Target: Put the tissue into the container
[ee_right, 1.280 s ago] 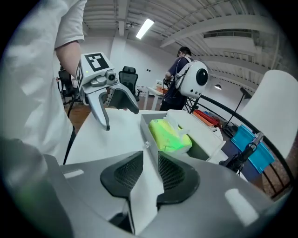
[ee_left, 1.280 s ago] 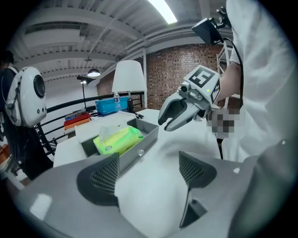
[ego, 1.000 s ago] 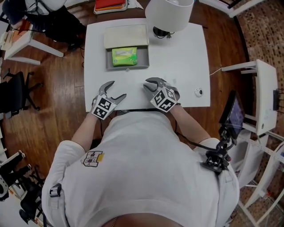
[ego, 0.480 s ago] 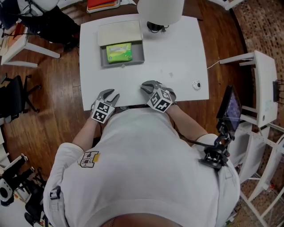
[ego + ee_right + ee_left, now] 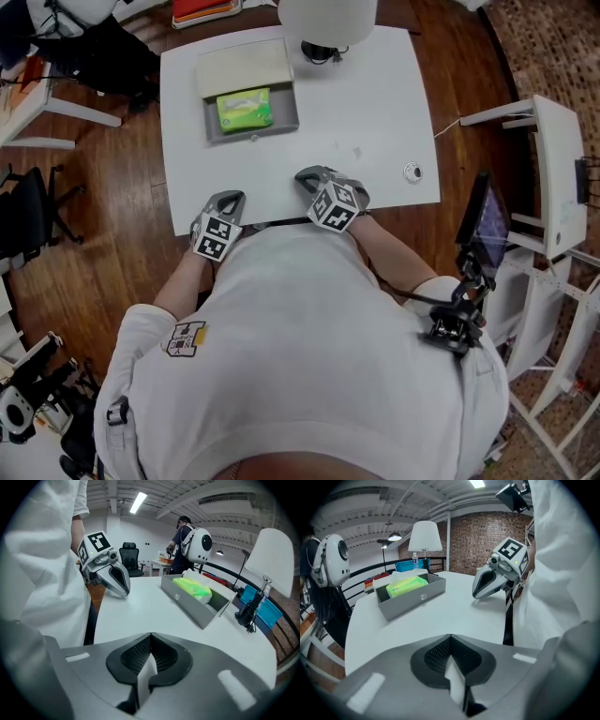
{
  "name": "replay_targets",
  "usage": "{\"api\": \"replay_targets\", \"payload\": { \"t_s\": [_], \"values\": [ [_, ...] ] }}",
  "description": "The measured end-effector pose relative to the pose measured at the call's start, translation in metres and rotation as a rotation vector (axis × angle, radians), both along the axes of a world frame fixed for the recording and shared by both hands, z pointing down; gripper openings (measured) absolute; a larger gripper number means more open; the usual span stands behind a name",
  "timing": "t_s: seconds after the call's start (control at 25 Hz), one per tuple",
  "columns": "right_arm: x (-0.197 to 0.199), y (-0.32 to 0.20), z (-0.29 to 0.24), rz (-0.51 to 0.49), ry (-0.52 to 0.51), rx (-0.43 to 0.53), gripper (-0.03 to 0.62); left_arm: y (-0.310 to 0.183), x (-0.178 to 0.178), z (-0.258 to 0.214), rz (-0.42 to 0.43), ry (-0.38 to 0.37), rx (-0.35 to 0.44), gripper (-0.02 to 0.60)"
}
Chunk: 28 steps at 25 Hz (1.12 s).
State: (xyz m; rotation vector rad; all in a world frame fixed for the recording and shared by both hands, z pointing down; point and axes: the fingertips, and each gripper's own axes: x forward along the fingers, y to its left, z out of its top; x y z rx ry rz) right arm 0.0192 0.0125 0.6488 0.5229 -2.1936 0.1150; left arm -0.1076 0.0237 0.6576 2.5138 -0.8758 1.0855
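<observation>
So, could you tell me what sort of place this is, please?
Probably a loft-style office or lab workspace: there is an exposed brick wall, a black office chair, and a white work table standing on a wooden floor.
</observation>
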Motion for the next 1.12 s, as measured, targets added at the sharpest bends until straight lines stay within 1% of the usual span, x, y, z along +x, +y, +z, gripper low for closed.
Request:
{"api": "replay_targets", "payload": {
  "t_s": [0.48, 1.12],
  "values": [
    [-0.004, -0.005, -0.004, -0.017, 0.021, 0.021, 0.000, -0.004, -0.003, -0.005, -0.005, 0.002, 0.029, 0.000],
    [0.004, -0.016, -0.012, -0.007, 0.033, 0.034, 0.000, -0.014, 0.005, -0.012, 0.022, 0.005, 0.047, 0.000]
  ]
}}
